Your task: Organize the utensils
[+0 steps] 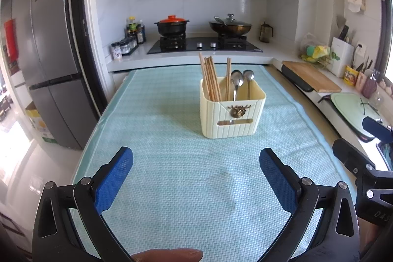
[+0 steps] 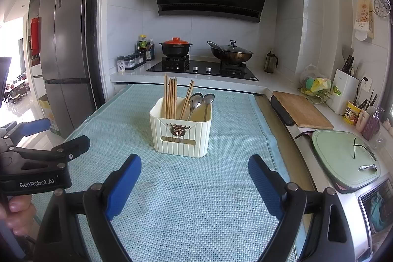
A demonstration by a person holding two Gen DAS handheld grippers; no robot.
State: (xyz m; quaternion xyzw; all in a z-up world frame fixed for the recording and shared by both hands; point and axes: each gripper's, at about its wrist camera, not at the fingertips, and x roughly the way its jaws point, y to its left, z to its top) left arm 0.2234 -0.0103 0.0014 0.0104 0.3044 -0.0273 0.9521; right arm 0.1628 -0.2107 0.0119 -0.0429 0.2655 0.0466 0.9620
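Both tools hang back over the teal mat on the tabletop, and neither carries anything — the left tool has its blue pads spread wide, and the right tool is just as wide, with only mat between its fingers.

The cream utensil holder stands upright toward the far middle of the mat, well apart from both tools. Everything the task concerns is already standing inside it: the wooden chopsticks in the left portion, with one pair leaning nearer the centre, and the spoons to the right, bowls up. No utensil shows loose on the mat, so by my reading the sorting is at or near its end.

The count — two metal spoons, one holder, one mat. The chopsticks overlap too much for an exact tally; roughly eight sticks, about six bunched and two apart.

If anything remains, the next move would be a forward reach to the holder and a narrow pinch on that stray pair to set it with the bunch.
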